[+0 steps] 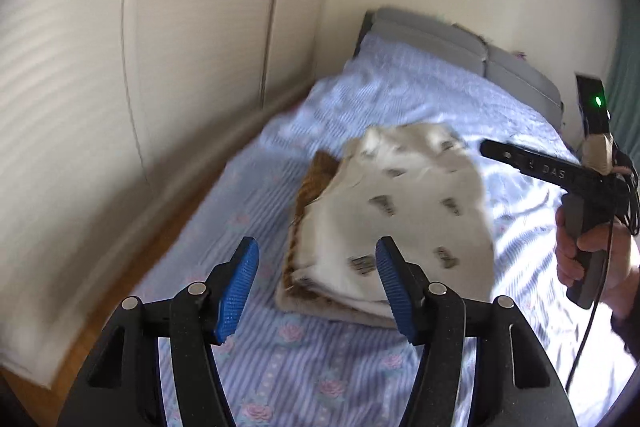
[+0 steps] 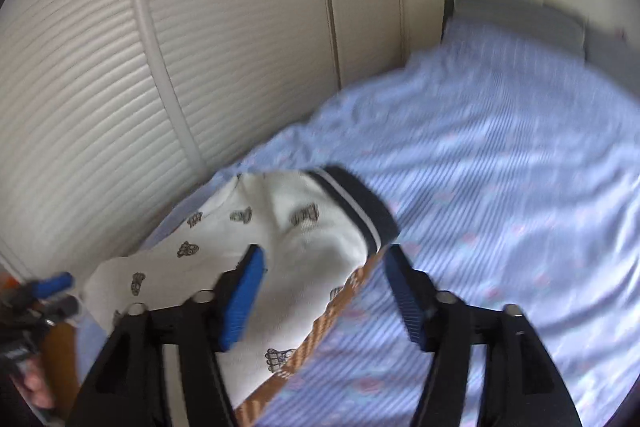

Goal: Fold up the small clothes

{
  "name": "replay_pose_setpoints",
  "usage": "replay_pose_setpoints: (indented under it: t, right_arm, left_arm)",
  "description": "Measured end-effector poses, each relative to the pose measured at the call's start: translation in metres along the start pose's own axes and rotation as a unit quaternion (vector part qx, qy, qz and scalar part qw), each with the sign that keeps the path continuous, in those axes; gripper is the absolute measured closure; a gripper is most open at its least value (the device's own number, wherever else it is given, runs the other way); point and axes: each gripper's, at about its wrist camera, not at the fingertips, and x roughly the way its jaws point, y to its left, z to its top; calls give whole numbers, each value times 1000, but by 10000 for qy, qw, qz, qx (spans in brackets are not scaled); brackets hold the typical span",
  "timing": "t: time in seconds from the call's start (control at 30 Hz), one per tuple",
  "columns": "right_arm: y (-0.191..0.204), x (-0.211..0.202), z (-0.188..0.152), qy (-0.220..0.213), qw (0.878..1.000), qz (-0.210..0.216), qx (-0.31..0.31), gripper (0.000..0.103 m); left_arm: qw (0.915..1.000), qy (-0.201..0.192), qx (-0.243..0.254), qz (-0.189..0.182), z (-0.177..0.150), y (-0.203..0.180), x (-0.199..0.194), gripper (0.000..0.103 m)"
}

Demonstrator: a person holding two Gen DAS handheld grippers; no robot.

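Observation:
A folded white garment with small dark prints (image 1: 412, 215) lies on top of a folded brown patterned garment (image 1: 312, 187) on the bed. My left gripper (image 1: 316, 287) is open and empty, just above the near edge of the stack. In the right wrist view the white garment (image 2: 304, 239) shows a navy cuff (image 2: 360, 203), with the brown garment's edge (image 2: 320, 331) beneath. My right gripper (image 2: 324, 299) is open over the stack's edge, holding nothing. The right gripper also shows in the left wrist view (image 1: 520, 159), to the right of the stack.
The bed has a blue striped floral sheet (image 1: 320, 367). Cream wardrobe doors (image 1: 200, 27) stand close on the left, with a strip of wooden floor (image 1: 132, 267) between. A grey headboard (image 1: 460, 43) is at the far end.

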Motion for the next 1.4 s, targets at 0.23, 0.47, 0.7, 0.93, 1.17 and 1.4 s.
replay_pose_setpoints:
  t: [0.23,0.47,0.7,0.93,1.17,1.4]
  right_arm:
    - [29,31,7,372,9945,850,-477,18]
    - [45,78,-8,1172,9876,738,-737,17]
    - [54,63,-22,899,9907,411,-934,15]
    - [44,-35,-46,107,9984,6,-546,15]
    - [30,-166,-122,-108,9969,-765,-138,15]
    - [6,-303,-196,-410,9834,-1666,590,15]
  left_arm:
    - [9987,-28,274,-437,-3,-44,25,24]
    - [9974,612,27,-370,-19,-44,70,24]
    - [9982,525,52,-288,-22,-52,56,24]
    - [9997,142,-142,-158,-34,-64,-8,24]
    - [9992,-32,217,-346,-78,-127,-85,19]
    - [9969,-219,456,-599,-123,-207,-160,13]
